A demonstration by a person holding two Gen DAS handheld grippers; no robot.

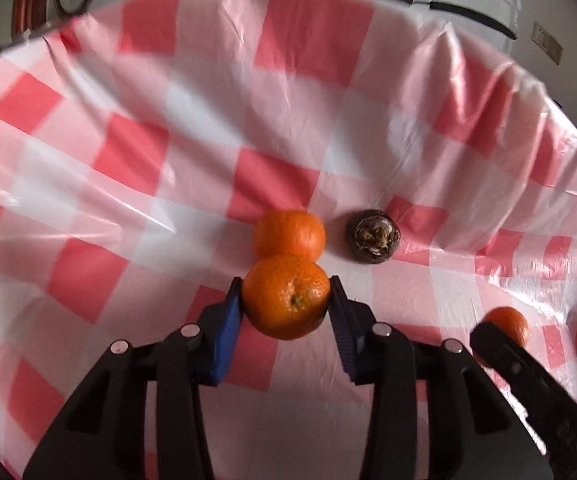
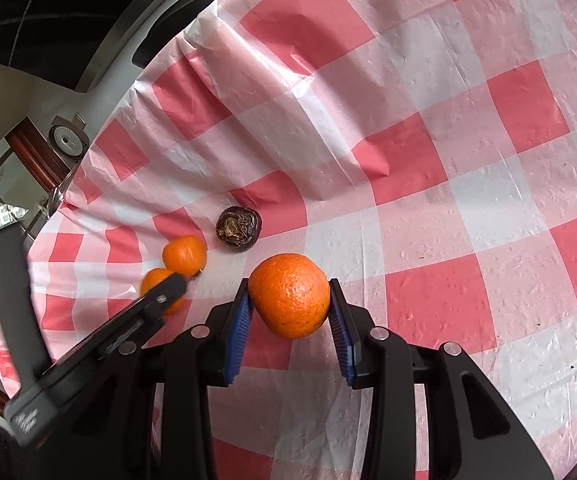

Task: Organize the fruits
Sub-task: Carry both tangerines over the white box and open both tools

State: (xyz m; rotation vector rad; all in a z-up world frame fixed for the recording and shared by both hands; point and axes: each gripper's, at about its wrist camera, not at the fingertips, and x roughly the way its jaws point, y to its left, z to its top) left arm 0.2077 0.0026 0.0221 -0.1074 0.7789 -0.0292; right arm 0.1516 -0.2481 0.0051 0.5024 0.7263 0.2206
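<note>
The left gripper [image 1: 286,300] pinched a mandarin [image 1: 286,302] between its blue fingers [image 1: 227,336], one pad on each side of the fruit. The fruit's green stem scar faced the left wrist camera, so its stem axis ran roughly back along the fingers; it is close to round, with no clear long axis. Right behind it, and seemingly touching it, a second mandarin [image 1: 290,234] lay on the desk [image 1: 128,160], its lower part hidden by the held one. Just to the right of that sat a dark round fruit [image 1: 372,236] with its rough, brownish end turned toward the camera; what kind it was could not be made out.

The right gripper [image 2: 290,304] pinched a larger orange [image 2: 290,296] between its own fingers [image 2: 238,320], held just above the red-and-white checked cloth that covered the desk. No stem end showed in the right wrist view, so which way this fruit pointed could not be told.

In the left wrist view the right gripper appeared only as a black bar at the lower right, covering most of its orange. In the right wrist view the left gripper likewise crossed in front of its mandarin, leaving just slivers of orange on either side. Beyond the far edge of the cloth, dark shapes were cut off and blurred.
</note>
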